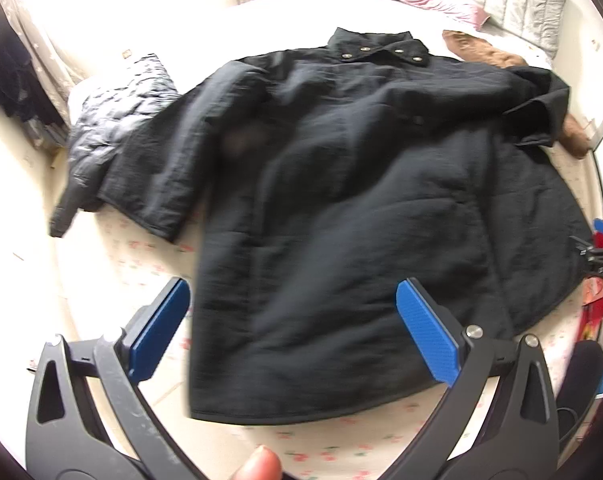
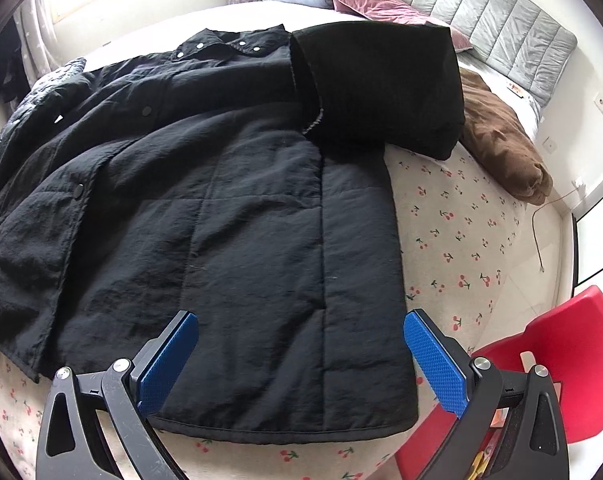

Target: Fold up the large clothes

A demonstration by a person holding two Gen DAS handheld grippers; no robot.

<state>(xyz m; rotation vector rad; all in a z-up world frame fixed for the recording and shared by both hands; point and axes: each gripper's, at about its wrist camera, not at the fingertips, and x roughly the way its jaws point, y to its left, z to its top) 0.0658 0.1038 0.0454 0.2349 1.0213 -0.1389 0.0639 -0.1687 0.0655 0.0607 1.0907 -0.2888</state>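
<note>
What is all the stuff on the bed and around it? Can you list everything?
black jacket: one, black with silver snaps at the collar, spread flat across the bed
bedsheet: one, cream with red cherries, under the jacket
brown garment: one, brown, bunched on the bed to the right of the jacket
dark puffer garment: one, shiny dark, crumpled to the left of the jacket
pink pillow: one, pink, at the head of the bed
headboard: one, grey, padded
red chair: one, red, beside the bed on the right
left gripper: one, black with blue fingers, open, above the hem
right gripper: one, same colours, open, above the hem
</note>
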